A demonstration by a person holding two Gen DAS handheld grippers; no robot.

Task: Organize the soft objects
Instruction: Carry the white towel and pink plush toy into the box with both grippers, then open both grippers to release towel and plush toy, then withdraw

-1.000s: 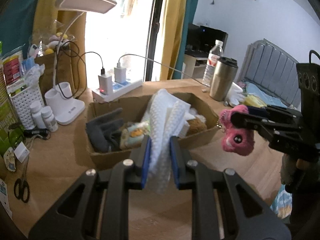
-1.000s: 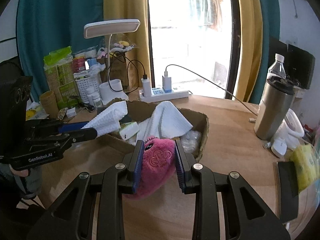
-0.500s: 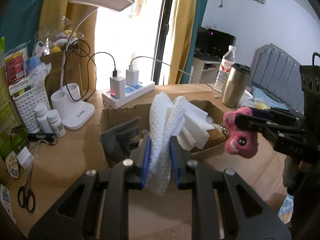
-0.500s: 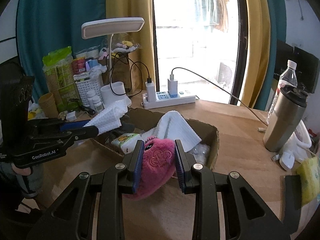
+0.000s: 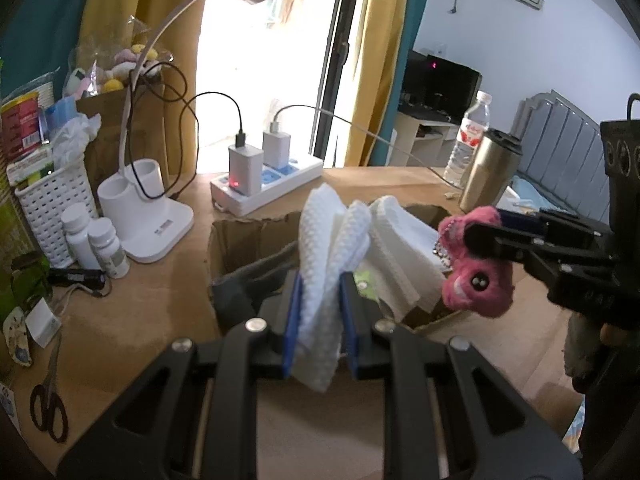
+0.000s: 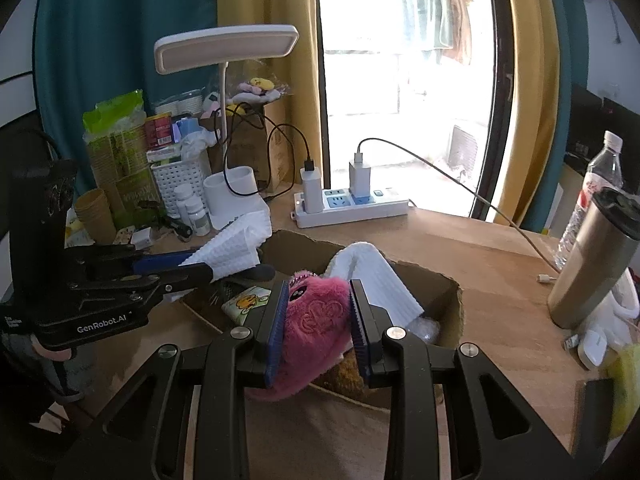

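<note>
My left gripper [image 5: 319, 280] is shut on a white waffle-weave cloth [image 5: 324, 264] and holds it over the near left part of a cardboard box [image 5: 240, 236]. My right gripper [image 6: 316, 292] is shut on a pink plush toy [image 6: 316, 320] above the box's [image 6: 448, 292] near edge. The box holds another white cloth [image 6: 372, 276], a grey fabric piece [image 5: 244, 284], a small packet [image 6: 244, 304] and a brown fuzzy item [image 6: 344, 376]. The right gripper with the plush [image 5: 476, 280] shows in the left wrist view. The left gripper with the cloth [image 6: 236, 248] shows in the right wrist view.
Behind the box are a white power strip [image 6: 352, 208], a white desk lamp [image 5: 148, 216], pill bottles [image 5: 96, 244] and a white basket [image 5: 48, 204]. A steel tumbler [image 6: 592, 272] and water bottle [image 6: 600, 184] stand right. Scissors [image 5: 48, 408] lie near the left table edge.
Both grippers have moved forward toward the box, still holding the cloth and the plush; the box and the items behind it appear closer and larger.
</note>
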